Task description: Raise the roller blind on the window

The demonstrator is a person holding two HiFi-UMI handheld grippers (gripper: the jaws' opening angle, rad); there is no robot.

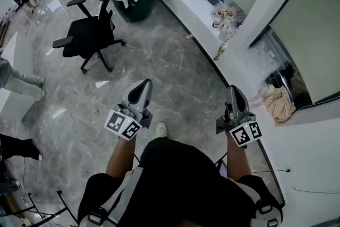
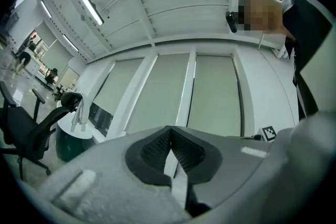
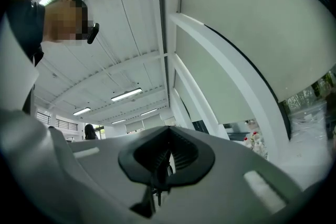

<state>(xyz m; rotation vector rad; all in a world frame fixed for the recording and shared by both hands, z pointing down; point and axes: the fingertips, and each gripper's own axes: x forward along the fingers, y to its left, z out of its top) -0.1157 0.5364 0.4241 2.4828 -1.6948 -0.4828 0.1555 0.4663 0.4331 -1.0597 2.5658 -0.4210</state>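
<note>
By window sill [image 1: 241, 74] | left gripper [image 1: 143, 85] jaws clenched, empty | right gripper [image 1: 234, 92] same | roller blind [image 1: 313, 34] mostly down

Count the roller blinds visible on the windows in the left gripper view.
3. The left blind ends above dark glass. The middle blind and right blind have their lower edges out of sight. More may hang farther along the wall, unseen.
</note>
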